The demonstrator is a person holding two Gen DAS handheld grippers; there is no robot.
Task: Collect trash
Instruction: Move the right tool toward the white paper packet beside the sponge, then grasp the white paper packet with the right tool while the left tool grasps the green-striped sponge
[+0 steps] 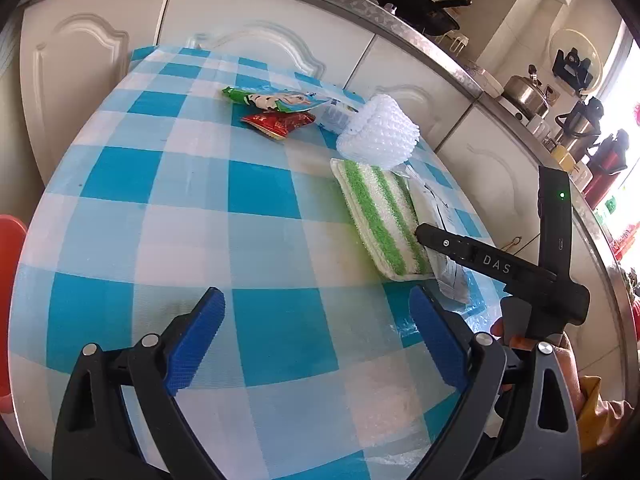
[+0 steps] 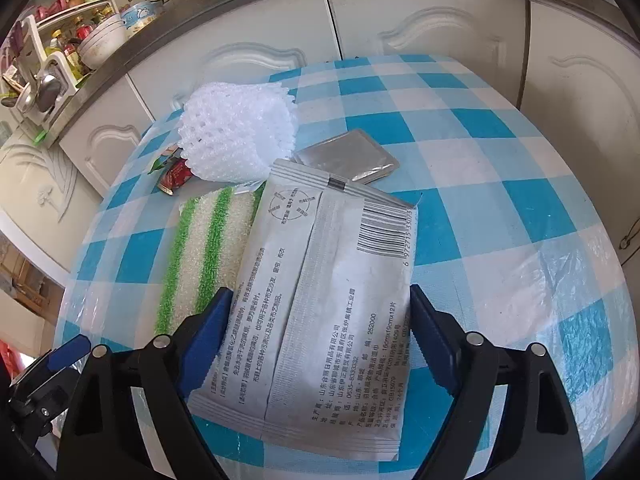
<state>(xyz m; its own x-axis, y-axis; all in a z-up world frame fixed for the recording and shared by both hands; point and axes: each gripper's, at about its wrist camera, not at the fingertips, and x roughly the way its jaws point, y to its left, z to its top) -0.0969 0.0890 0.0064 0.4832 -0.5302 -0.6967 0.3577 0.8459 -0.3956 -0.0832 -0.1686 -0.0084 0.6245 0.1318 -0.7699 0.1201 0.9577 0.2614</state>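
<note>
Packet [image 2: 320, 304] lies lengthwise between right gripper [image 2: 320, 344] jaws, ungripped; left gripper [image 1: 316, 340] jaws spread.

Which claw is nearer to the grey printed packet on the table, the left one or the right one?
The right. The right claw stands open around the grey printed packet, a finger at each side. The left claw hangs open above bare tablecloth, apart from the packet.
</note>
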